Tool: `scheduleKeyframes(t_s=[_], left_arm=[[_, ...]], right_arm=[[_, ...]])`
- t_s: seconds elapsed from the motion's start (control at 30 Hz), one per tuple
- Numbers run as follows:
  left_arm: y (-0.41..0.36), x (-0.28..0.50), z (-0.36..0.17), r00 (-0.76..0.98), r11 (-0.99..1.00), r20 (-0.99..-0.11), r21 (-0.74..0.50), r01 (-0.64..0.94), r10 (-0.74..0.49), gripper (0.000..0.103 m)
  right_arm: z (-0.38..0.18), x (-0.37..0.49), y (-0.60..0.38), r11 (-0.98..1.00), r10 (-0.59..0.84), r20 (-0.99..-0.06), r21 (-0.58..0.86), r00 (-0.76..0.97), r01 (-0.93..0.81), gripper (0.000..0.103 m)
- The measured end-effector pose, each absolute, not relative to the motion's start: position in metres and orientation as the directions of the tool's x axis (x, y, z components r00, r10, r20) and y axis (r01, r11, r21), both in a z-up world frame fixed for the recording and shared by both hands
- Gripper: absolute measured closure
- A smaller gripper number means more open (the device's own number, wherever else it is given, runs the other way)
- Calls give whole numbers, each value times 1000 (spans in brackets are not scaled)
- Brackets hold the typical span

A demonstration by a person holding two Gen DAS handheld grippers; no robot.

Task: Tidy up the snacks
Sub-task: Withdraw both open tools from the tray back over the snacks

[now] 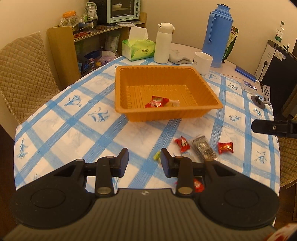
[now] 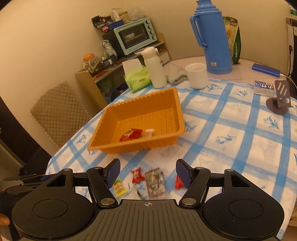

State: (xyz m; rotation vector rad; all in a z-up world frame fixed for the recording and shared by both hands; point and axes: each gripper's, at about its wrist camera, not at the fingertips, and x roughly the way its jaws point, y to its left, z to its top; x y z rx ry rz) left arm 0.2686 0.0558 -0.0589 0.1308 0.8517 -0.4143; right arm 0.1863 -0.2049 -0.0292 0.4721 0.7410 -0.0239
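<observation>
An orange plastic tray [image 1: 167, 115] stands mid-table on the blue-checked cloth, with a red snack packet [image 1: 156, 102] and a pale candy [image 1: 173, 103] inside it. Loose snacks lie on the cloth nearer me: a red packet [image 1: 182, 144], a dark silvery packet [image 1: 203, 149], another red packet [image 1: 225, 147] and a small green-yellow candy [image 1: 157, 155]. My left gripper [image 1: 144, 161] hovers over the cloth just left of them, open and holding nothing. My right gripper [image 2: 148, 172] is open above the same loose snacks [image 2: 155, 182], with nothing between its pads. The tray [image 2: 133, 146] lies ahead of it.
Behind the tray stand a green tissue box [image 1: 138, 49], a white bottle [image 1: 163, 44], a white cup [image 1: 203, 62], a grey cloth [image 1: 179, 56] and a blue thermos [image 1: 217, 35]. A phone stand [image 2: 278, 103] sits at the right. A quilted chair [image 1: 24, 77] and a shelf with an oven [image 1: 122, 10] are beyond the table.
</observation>
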Motion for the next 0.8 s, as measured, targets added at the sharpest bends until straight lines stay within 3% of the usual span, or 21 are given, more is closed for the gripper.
scheduleKeyframes(t_s=[0.8], left_arm=[[28, 149, -79, 541, 946, -809, -55, 320, -231, 69]], right_arm=[[-54, 108, -217, 934, 233, -712, 353, 662, 51, 37]])
